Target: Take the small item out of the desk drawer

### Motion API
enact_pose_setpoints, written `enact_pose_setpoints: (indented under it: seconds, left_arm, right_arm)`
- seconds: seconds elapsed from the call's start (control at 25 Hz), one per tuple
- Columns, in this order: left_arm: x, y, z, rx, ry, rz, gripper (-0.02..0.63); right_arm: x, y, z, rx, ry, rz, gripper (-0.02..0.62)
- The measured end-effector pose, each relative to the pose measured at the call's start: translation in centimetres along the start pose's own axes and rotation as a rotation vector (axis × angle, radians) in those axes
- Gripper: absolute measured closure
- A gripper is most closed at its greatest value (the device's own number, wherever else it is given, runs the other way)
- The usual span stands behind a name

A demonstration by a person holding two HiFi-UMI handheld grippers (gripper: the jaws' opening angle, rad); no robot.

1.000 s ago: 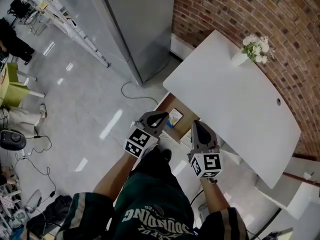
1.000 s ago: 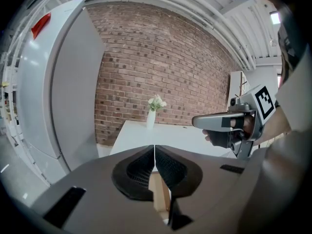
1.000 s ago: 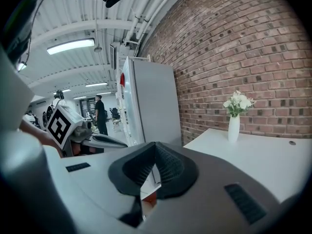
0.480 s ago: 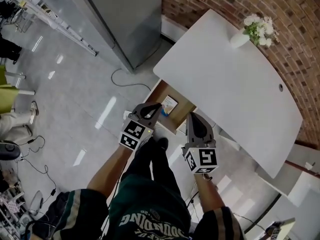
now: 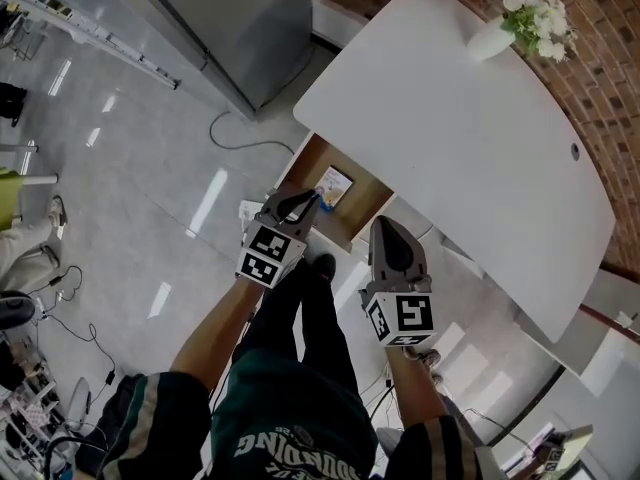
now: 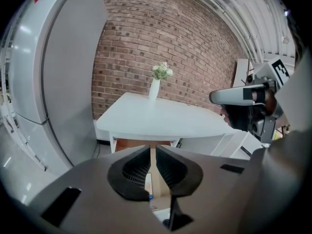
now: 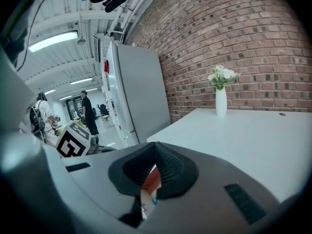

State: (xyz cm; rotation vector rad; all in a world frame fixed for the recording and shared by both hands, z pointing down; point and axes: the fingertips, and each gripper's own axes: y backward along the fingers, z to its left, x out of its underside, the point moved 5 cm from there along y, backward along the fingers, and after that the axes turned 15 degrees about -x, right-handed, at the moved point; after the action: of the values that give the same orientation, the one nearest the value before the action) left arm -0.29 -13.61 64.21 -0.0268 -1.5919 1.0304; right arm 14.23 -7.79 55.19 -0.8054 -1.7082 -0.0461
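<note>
The white desk (image 5: 450, 118) has an open drawer (image 5: 352, 220) with a brown wooden inside under its near edge. A small white and blue item (image 5: 333, 185) lies in the drawer. My left gripper (image 5: 308, 201) is shut and empty, with its tips just in front of the item at the drawer's left side. My right gripper (image 5: 384, 226) is also shut and empty, over the drawer's right end. In the left gripper view the jaws (image 6: 153, 148) point at the drawer's opening (image 6: 130, 143) below the desk top (image 6: 161, 118). The right gripper (image 7: 156, 149) points along the desk top (image 7: 243, 135).
A white vase with flowers (image 5: 520, 23) stands at the desk's far corner by the brick wall. A tall grey cabinet (image 5: 230, 18) stands to the left, with a cable (image 5: 235, 138) on the floor beside it. White units (image 5: 470, 338) sit under the desk's right side.
Both grippers have come down toward the open drawer, the left one further. The left tips now sit next to the small item. Both stay shut.
</note>
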Motion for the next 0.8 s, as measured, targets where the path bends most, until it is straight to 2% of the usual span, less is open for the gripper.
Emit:
enact_pose_setpoints:
  seconds: [0.08, 0.4, 0.52, 0.8]
  left_arm:
    - [0.8, -1.1, -0.2, 0.005, 0.007, 0.016, 0.567]
    - [4.2, -6.5, -0.8, 0.002, -0.010, 0.103, 0.346]
    - [6.0, -8.6, -1.2, -0.015, -0.024, 0.148, 0.332]
    - [9.0, -13.1, -1.7, -0.078, -0.053, 0.232, 0.242]
  right_arm:
    - [0.8, 0.2, -0.2, 0.006, -0.009, 0.009, 0.571]
    - [3.6, 0.5, -1.3, 0.038, -0.036, 0.038, 0.571]
    - [4.7, 0.6, -1.7, 0.041, -0.036, 0.051, 0.571]
    - [6.7, 1.0, -2.8, 0.073, -0.068, 0.078, 0.571]
